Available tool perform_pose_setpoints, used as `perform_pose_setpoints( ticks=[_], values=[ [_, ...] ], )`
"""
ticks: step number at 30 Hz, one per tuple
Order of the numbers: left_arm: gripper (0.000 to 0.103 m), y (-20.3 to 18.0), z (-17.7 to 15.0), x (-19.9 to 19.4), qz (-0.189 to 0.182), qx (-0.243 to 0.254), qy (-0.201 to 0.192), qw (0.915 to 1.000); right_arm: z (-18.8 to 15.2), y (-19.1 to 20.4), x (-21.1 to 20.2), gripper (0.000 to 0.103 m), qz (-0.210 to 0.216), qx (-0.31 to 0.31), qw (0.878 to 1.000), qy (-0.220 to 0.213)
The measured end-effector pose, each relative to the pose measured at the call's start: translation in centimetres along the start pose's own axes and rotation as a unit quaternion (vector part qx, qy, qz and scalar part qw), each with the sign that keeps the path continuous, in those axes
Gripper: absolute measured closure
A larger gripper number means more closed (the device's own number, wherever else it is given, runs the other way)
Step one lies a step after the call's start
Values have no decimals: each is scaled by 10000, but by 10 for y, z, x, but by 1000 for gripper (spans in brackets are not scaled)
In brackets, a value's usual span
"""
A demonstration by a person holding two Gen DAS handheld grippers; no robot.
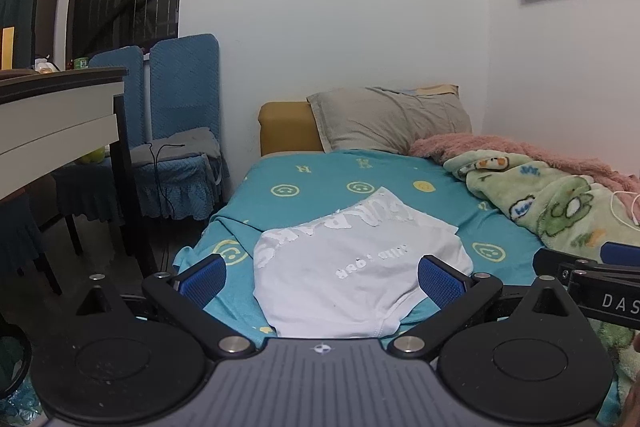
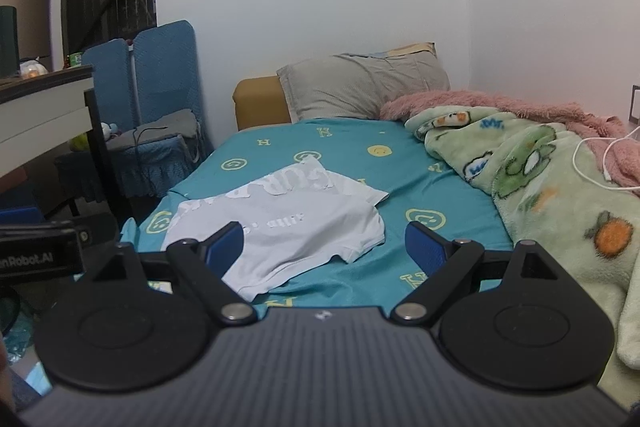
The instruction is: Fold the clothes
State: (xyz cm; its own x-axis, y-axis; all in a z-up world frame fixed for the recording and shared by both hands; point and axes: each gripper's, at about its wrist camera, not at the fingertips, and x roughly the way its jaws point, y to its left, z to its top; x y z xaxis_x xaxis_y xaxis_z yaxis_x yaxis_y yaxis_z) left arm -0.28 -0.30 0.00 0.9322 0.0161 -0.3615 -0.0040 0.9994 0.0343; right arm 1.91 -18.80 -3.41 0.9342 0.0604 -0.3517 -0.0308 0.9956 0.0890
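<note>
A white T-shirt [image 1: 352, 263] with grey lettering lies partly folded on the teal bed sheet [image 1: 320, 179]; it also shows in the right wrist view [image 2: 280, 227]. My left gripper [image 1: 322, 279] is open and empty, held just above the shirt's near edge, its blue pads [image 1: 440, 281] either side of it. My right gripper [image 2: 324, 247] is open and empty, to the right of the shirt over the sheet [image 2: 400, 167]; its left pad [image 2: 224, 247] overlaps the shirt's near corner in view. The right gripper's side shows in the left wrist view [image 1: 592, 279].
A grey pillow [image 1: 388, 119] lies at the bed's head. A green cartoon blanket [image 2: 540, 187] and a pink one [image 2: 500, 103] cover the bed's right side, with a white cable [image 2: 592, 163]. Blue-covered chairs [image 1: 176, 131] and a desk [image 1: 60, 115] stand left.
</note>
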Motion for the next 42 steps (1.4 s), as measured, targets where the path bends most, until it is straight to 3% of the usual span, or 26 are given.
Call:
perform_pose_setpoints(
  ticks=[30,42],
  values=[
    [0,1,-4,-2,131,37,-51,9999,-1,5,-4,14,-18,-46,10000,-24],
    [0,8,-3,-1,8,-130,-51,9999,1,4,-5,14,1,47,10000,16]
  ],
)
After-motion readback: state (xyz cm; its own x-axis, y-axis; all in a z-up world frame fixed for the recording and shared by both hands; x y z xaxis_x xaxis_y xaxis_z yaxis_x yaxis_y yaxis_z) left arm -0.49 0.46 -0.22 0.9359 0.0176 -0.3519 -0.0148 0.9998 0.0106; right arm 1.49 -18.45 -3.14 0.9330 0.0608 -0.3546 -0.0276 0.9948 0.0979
